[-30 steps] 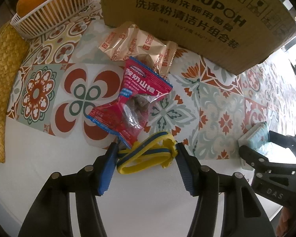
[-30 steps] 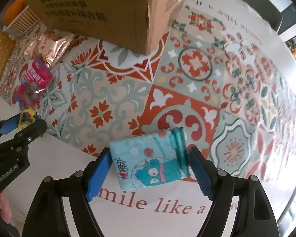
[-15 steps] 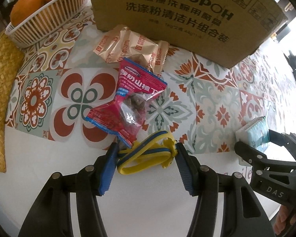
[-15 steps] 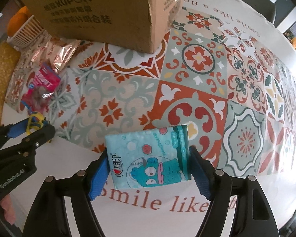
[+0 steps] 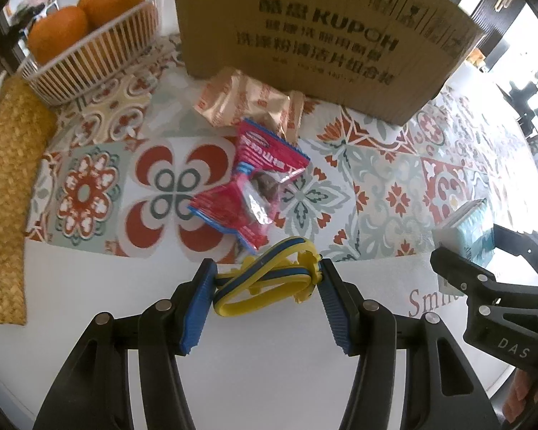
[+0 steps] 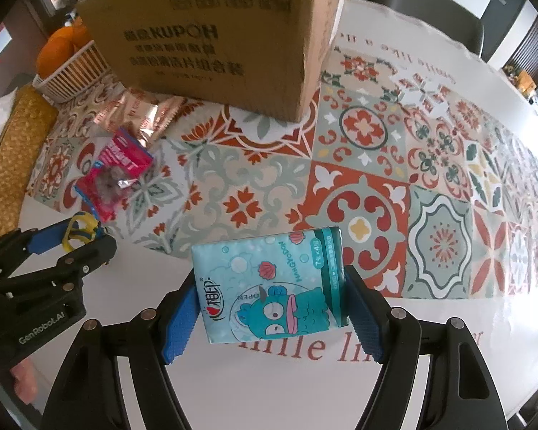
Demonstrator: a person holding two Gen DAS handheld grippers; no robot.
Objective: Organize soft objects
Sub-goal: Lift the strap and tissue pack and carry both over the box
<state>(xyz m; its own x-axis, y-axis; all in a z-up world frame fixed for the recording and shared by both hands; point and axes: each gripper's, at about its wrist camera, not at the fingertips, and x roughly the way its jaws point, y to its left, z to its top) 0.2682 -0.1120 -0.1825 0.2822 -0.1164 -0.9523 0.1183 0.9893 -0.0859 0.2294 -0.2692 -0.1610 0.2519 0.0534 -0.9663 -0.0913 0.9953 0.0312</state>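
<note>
Two tools are loaded: your left tool [image 5: 267, 279] pinches a yellow-and-blue looped rubber band [image 5: 269, 276] above the white tabletop [image 5: 89, 286], while your right tool [image 6: 272, 304], jaws just closing, clamps a teal cartoon-printed tissue pack [image 6: 269, 286].

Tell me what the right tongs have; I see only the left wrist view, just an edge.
Observer: A teal tissue pack with a cartoon creature printed on its face. The right tongs have just been closing, with the pack between them.
Operator: Describe the grip.
Observer: Both blue pads press its two opposite edges, printed face toward the camera.
Operator: Check the box's end.
Observer: The cardboard box's end face, as far as it shows, is plain.
</note>
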